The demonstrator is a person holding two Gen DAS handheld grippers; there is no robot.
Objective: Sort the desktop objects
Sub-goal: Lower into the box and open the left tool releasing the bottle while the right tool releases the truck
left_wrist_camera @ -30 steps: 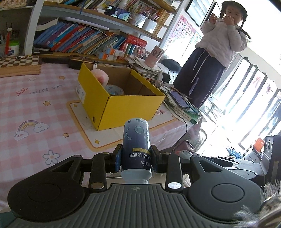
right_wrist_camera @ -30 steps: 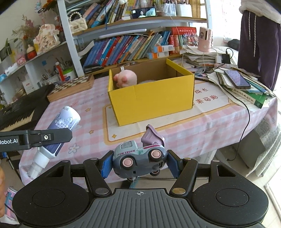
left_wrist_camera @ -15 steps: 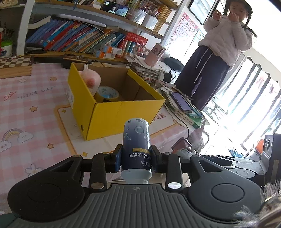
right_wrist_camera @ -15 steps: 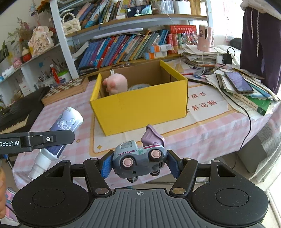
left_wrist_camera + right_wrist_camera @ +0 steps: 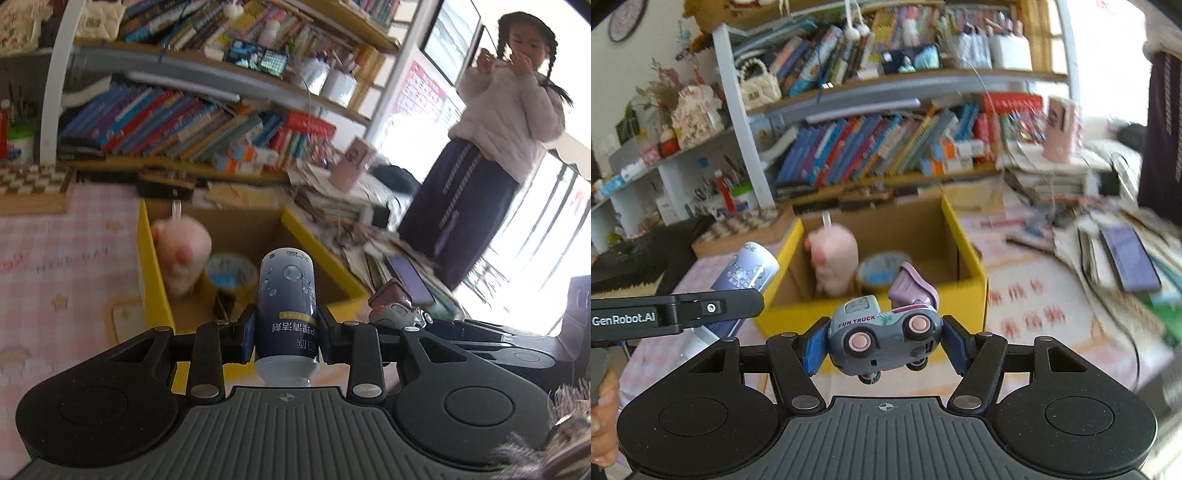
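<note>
Grippers have closed in on the open yellow cardboard box (image 5: 967, 288), left (image 5: 286, 328) clamping a dark-blue cleaner bottle (image 5: 287, 306), right (image 5: 882, 341) pinching a grey toy truck (image 5: 886, 332), so drop-off looks imminent.

Behind my table: bookshelf (image 5: 886, 147) crammed with leaning books, chessboard (image 5: 33, 181) at its foot. Pink cup (image 5: 1062, 129) sits on a messy paper stack (image 5: 1056, 177). Phone (image 5: 1128, 258) lies on books at the right. Person in a pale jacket (image 5: 513, 110) stands by the window.
</note>
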